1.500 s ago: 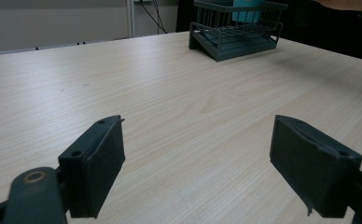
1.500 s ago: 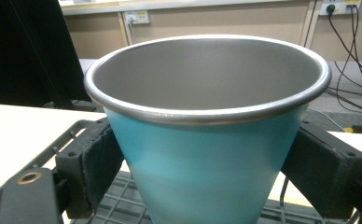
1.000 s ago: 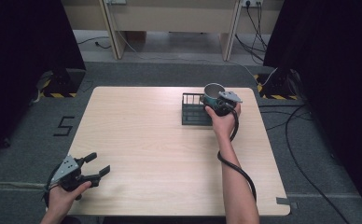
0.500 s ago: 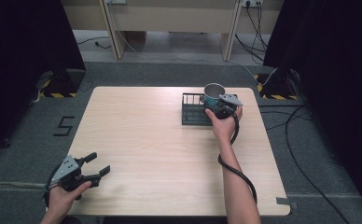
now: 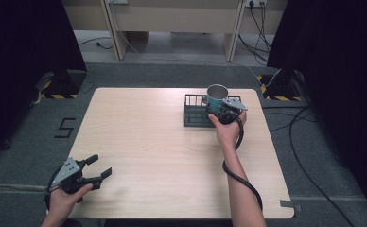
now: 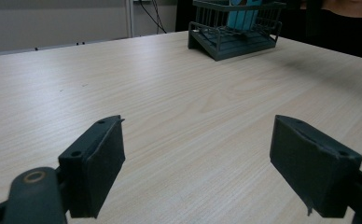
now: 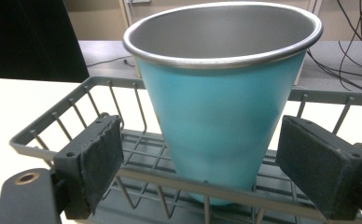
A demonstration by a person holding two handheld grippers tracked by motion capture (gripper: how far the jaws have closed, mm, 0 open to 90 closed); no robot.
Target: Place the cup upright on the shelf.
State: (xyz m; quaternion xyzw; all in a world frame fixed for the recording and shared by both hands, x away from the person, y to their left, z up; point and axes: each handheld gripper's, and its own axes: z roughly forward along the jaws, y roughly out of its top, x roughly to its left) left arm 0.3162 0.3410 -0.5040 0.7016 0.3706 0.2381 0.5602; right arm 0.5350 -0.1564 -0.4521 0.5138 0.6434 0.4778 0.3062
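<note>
A teal cup (image 7: 223,116) is seen standing upright in the dark wire rack (image 5: 195,111) near the far right corner of the counter (image 5: 162,142). The right tool (image 7: 202,158) is held spread on either side of the cup, its pads apparently clear of the wall, though contact low down cannot be ruled out. The left tool (image 6: 195,163) is held released over the near left corner, grasping nothing. If the right tool is withdrawn carelessly, a pad could be caught on the rack's front rail, so the rack might be dragged or the tapered cup tipped.
</note>
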